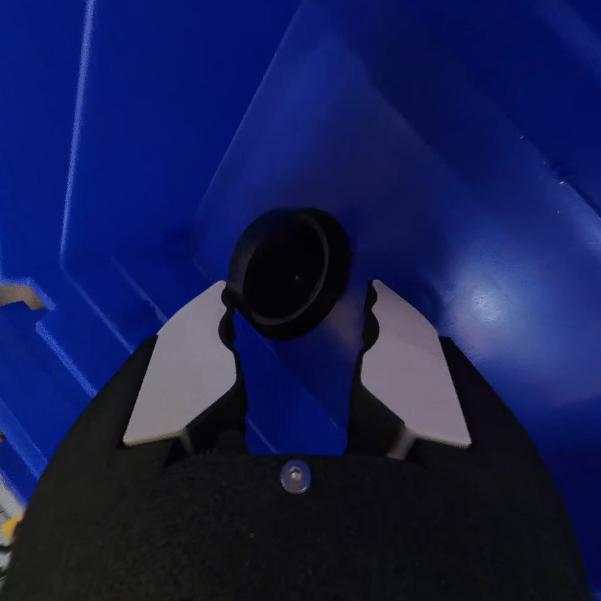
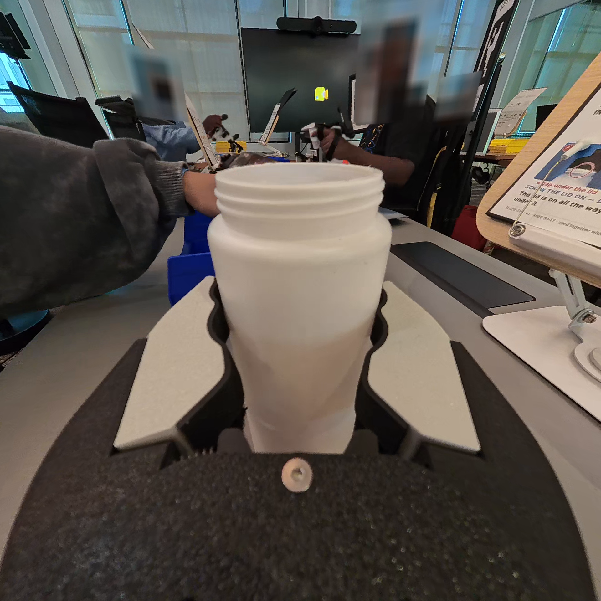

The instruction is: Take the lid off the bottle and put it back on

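The black round lid lies inside a blue bin, tilted, with a round face toward the camera. My left gripper is open around the lid's near part. Its left fingertip touches the lid's rim and the right fingertip stands apart from it. In the right wrist view the white bottle stands upright with no lid, its threaded neck bare. My right gripper is shut on the bottle's body, over the grey table.
The blue bin also shows in the right wrist view, behind the bottle to the left, with a grey sleeve reaching to it. A tilted board on a white stand and a black mat are at right. People sit at the far side.
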Motion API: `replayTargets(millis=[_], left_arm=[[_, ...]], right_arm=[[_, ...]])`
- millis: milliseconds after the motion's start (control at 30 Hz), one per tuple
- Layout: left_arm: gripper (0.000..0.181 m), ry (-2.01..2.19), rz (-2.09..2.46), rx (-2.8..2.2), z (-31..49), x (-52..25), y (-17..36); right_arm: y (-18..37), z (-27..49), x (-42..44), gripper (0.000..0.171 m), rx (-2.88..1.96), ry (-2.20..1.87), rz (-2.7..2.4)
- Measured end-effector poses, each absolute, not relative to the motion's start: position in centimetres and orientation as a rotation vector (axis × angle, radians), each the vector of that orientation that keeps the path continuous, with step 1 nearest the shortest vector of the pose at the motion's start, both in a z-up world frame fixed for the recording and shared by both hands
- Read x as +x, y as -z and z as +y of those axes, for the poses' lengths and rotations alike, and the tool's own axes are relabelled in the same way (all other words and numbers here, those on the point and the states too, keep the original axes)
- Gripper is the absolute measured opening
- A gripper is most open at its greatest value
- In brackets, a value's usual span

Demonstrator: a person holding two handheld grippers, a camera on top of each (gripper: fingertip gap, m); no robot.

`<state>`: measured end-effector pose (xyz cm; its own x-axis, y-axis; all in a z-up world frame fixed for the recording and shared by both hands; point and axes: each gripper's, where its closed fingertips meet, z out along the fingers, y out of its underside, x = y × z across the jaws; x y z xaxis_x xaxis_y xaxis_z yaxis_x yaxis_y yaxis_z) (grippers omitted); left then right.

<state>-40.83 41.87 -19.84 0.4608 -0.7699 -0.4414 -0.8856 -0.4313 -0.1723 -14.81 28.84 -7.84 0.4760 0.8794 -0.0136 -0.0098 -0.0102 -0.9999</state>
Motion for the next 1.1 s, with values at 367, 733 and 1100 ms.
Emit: replayTargets(millis=[367,733,1100], left_arm=[[0.057,0.258,0.908,-2.482,39.8,-38.5,17.2],[0.084,0.006,1.197,-2.352,39.4,-39.0,18.9],[0.078,-0.048,0.914,-2.463,42.5,-40.4,20.5]], right_arm=[[7.8,28.9,-14.8,0.088,-1.407,-0.850,-0.823],[7.8,28.8,-14.8,0.088,-1.405,-0.852,-0.823],[7.8,28.8,-14.8,0.088,-1.402,-0.852,-0.822]])
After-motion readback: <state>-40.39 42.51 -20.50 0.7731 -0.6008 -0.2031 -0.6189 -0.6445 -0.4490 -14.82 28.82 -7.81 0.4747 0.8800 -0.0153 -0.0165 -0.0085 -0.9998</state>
